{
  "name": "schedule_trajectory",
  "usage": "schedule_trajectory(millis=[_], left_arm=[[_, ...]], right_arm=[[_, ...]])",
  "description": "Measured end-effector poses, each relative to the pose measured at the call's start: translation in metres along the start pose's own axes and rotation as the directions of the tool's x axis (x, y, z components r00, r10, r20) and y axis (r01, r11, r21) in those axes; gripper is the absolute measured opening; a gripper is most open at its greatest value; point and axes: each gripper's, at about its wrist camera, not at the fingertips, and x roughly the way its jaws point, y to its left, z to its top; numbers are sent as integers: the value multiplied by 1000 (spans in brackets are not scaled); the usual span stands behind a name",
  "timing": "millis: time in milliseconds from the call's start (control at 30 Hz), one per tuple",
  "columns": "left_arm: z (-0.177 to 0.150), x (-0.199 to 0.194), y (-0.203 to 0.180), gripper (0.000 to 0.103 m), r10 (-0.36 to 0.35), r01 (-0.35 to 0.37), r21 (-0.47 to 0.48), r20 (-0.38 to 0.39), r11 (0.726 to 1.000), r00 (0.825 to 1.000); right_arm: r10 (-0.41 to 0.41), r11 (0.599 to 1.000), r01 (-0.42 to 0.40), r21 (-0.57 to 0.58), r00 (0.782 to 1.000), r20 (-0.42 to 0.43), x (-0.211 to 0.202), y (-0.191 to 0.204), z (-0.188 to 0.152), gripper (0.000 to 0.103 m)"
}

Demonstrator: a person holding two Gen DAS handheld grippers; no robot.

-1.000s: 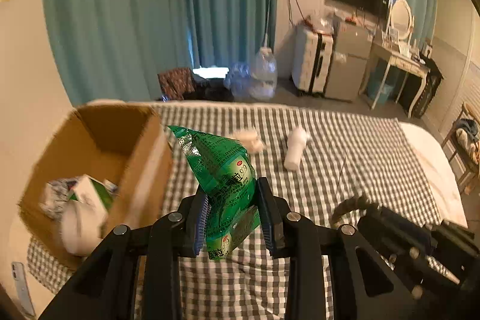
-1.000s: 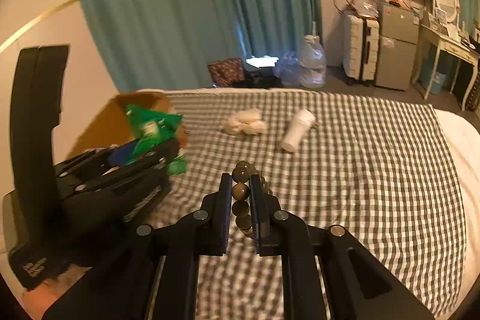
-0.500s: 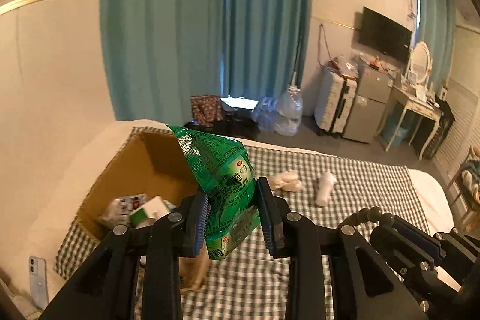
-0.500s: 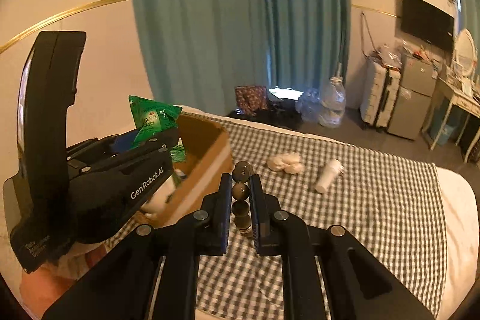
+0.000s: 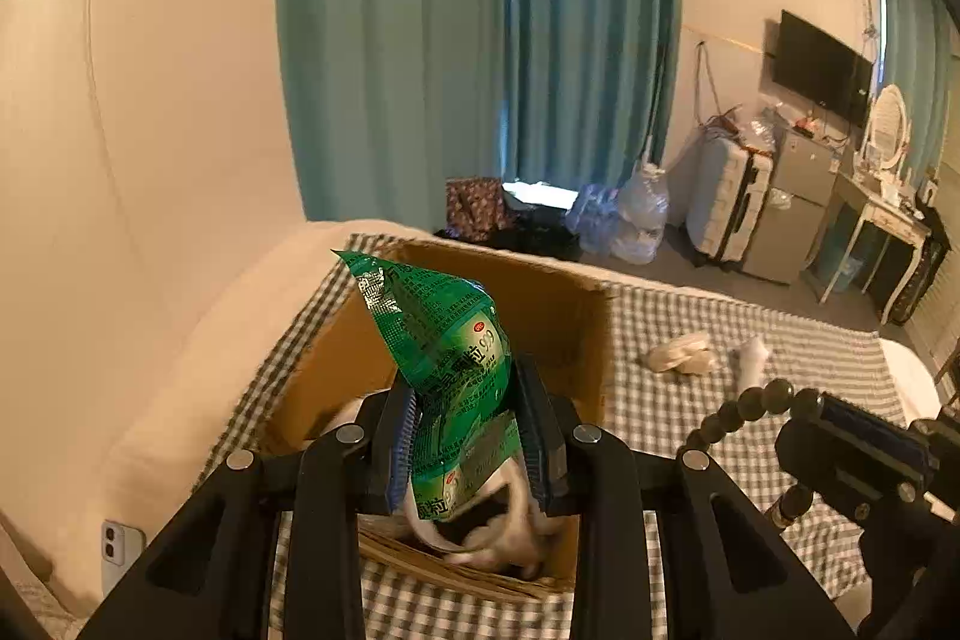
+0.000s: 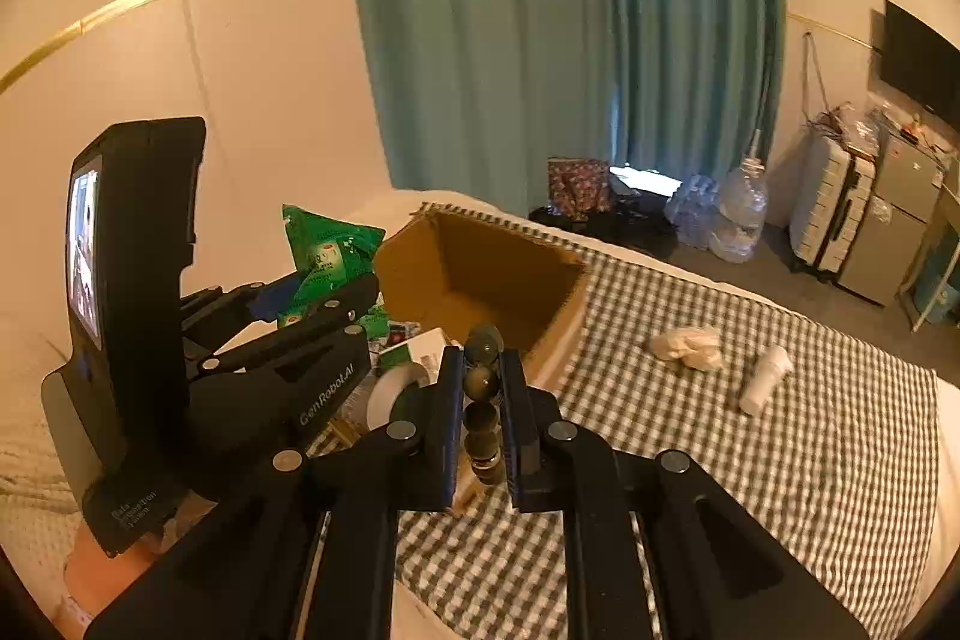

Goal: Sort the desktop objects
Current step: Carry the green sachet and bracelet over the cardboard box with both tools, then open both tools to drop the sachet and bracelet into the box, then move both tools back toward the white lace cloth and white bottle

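A bed covered with a checked cloth [image 6: 750,472] fills the near part of the room, with teal curtains [image 5: 480,40] behind it. On the cloth, at the wall end, sits an open cardboard box [image 5: 558,304] that already has several things lying in the bottom, a white roll among them.

The left gripper [image 5: 468,436] hangs over the open top of the box, its blue pads clamped on the lower part of a green foil packet [image 5: 444,346], which stands up between them with its sealed top corner pointing away. The packet looks light and crinkly, puffed like a sachet pack; I'd judge it slippery and easy to crush, so a hold across the flat body, as now, seems safer than on a thin edge.

Beside it the right gripper [image 6: 483,400] is squeezed nearly together on a string of dark round beads [image 6: 483,382], close to the box's near rim. The beads look hard and smooth, but the string is limp and dangles, so a pinch may slide between beads.

Farther along the cloth, well apart from the box, a crumpled white tissue [image 6: 687,346] and a small white bottle [image 6: 762,376] on its side are not yet sorted.
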Motion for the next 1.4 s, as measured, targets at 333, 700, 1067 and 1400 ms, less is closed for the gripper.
schedule_trajectory(millis=[333, 700, 1067, 1400], left_arm=[[-13, 59, 25, 31, 6, -7, -12, -74, 1000, 997], [-26, 94, 45, 86, 34, -45, -76, -135, 996, 990], [-20, 62, 56, 98, -36, 16, -207, -94, 978, 995], [15, 3, -13, 100, -95, 94, -61, -16, 994, 995]], right_arm=[[55, 998, -54, 12, 995, -79, 82, 12, 16, 11], [39, 996, -32, 89, 996, -77, 124, -2, 26, 41], [-20, 992, 11, 129, 998, 66, 61, -30, 33, 55], [-101, 979, 69, 190, 981, 163, -34, -73, 29, 55]])
